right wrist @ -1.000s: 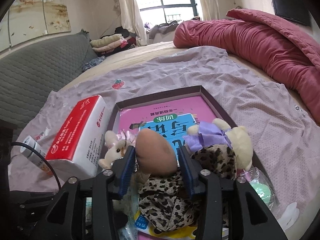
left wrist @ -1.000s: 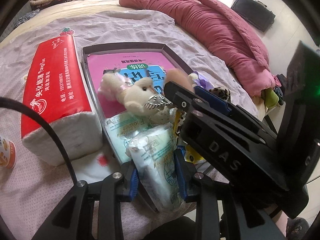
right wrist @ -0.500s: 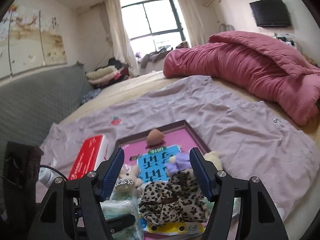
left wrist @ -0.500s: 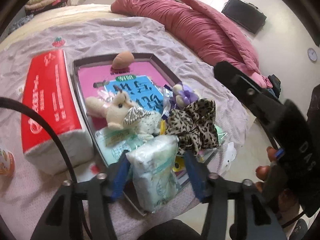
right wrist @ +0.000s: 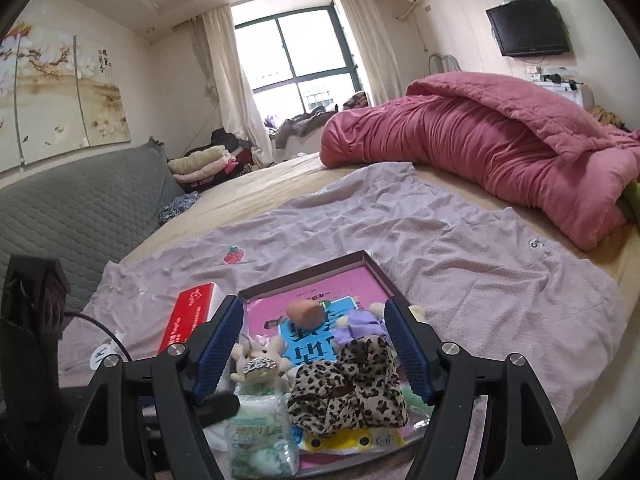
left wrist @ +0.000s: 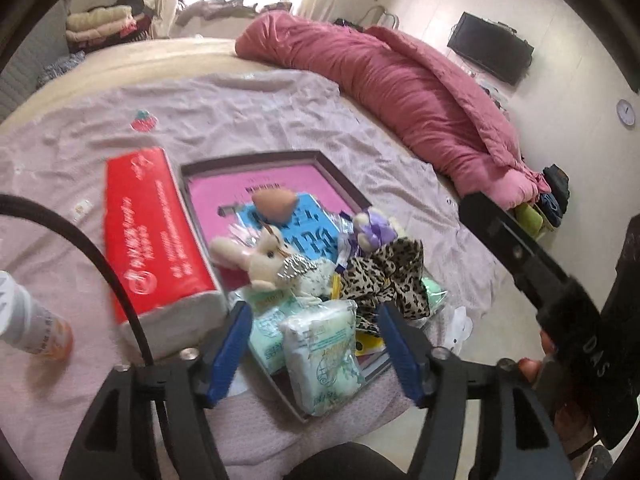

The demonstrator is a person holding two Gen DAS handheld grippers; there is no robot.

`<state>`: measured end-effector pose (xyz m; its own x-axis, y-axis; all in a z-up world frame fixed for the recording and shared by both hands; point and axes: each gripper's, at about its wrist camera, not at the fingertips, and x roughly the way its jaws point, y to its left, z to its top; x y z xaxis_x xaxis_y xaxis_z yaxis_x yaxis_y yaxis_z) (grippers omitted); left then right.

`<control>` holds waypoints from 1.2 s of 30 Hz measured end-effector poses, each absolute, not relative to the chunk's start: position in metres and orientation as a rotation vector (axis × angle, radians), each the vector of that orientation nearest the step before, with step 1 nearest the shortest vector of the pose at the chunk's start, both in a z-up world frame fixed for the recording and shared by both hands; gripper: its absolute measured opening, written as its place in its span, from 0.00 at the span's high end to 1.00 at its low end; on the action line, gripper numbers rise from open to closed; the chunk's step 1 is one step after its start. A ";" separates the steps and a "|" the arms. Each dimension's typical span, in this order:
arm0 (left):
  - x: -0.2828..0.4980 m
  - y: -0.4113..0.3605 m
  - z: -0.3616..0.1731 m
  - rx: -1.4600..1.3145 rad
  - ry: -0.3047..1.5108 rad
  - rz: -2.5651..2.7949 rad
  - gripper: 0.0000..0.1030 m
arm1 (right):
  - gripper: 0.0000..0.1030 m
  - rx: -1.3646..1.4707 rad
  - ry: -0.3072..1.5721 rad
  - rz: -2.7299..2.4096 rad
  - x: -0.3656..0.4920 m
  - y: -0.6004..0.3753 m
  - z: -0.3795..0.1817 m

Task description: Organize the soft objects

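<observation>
Both my left tongs [left wrist: 316,354] and right tongs [right wrist: 314,350] were opening, empty; the soft toys, peach sponge [left wrist: 274,203] and tissue packs [left wrist: 322,358] already filled the shallow dark tray [left wrist: 344,184]; the red tissue block [left wrist: 154,232] remained outside.

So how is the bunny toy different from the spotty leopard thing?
The bunny toy is pale cream and plain; the leopard thing is brown with black spots. The bunny toy has a face and ears; the leopard thing is crumpled cloth. Both lie in the tray.

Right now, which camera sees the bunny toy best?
The left wrist view: the bunny toy lies unblocked in the tray, face showing. In the right wrist view it sits small and low, partly behind the gripper's finger.
</observation>
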<state>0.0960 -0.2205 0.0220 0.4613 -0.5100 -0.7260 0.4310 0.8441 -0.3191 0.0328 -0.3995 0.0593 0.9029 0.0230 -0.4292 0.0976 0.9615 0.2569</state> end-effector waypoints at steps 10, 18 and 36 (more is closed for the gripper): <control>0.056 -0.179 0.053 -0.048 0.866 -0.509 0.31 | 0.25 0.300 0.491 -0.078 -0.009 -0.379 0.088; 0.033 -0.143 0.063 -0.048 0.854 -0.457 0.30 | 0.25 0.312 0.500 -0.138 -0.043 -0.341 0.100; 0.002 -0.116 0.060 -0.030 0.862 -0.396 0.30 | 0.24 0.222 0.571 -0.220 -0.072 -0.296 0.100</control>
